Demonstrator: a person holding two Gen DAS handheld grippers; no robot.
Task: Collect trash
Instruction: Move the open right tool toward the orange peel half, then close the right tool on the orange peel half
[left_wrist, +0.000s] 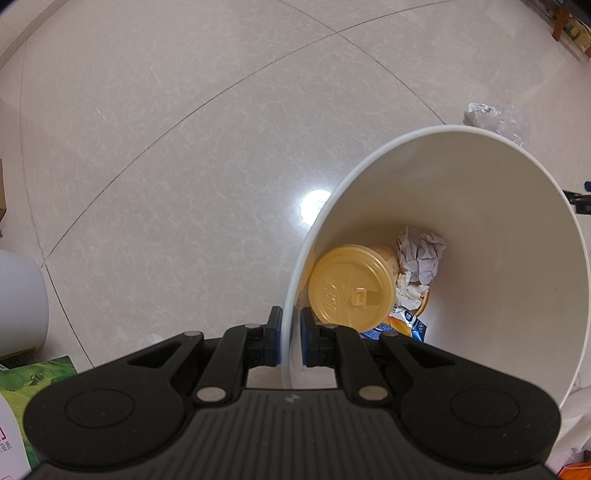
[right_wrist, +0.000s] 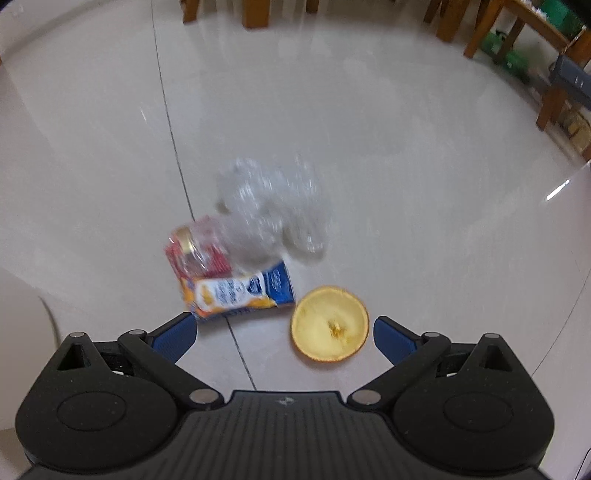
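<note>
In the left wrist view a white trash bin (left_wrist: 498, 221) is tilted toward me. My left gripper (left_wrist: 290, 325) is shut on the bin's near rim, one pad inside and one outside. Inside lie a yellow lidded cup (left_wrist: 351, 288), crumpled paper (left_wrist: 421, 254) and a blue wrapper (left_wrist: 413, 326). In the right wrist view my right gripper (right_wrist: 284, 326) hangs open above the floor with nothing between its fingers. Just ahead of it lie a hollow orange half (right_wrist: 330, 323), a blue and orange wrapper (right_wrist: 240, 291), a red packet (right_wrist: 192, 254) and a blurred clear plastic bag (right_wrist: 273, 210).
Glossy tiled floor all around. Clear plastic scrap (left_wrist: 495, 118) lies beyond the bin. A white rounded object (left_wrist: 18, 299) and a green box (left_wrist: 37, 373) sit at the left. Wooden furniture legs (right_wrist: 255, 14) and a wooden bench (right_wrist: 528, 22) line the far edge.
</note>
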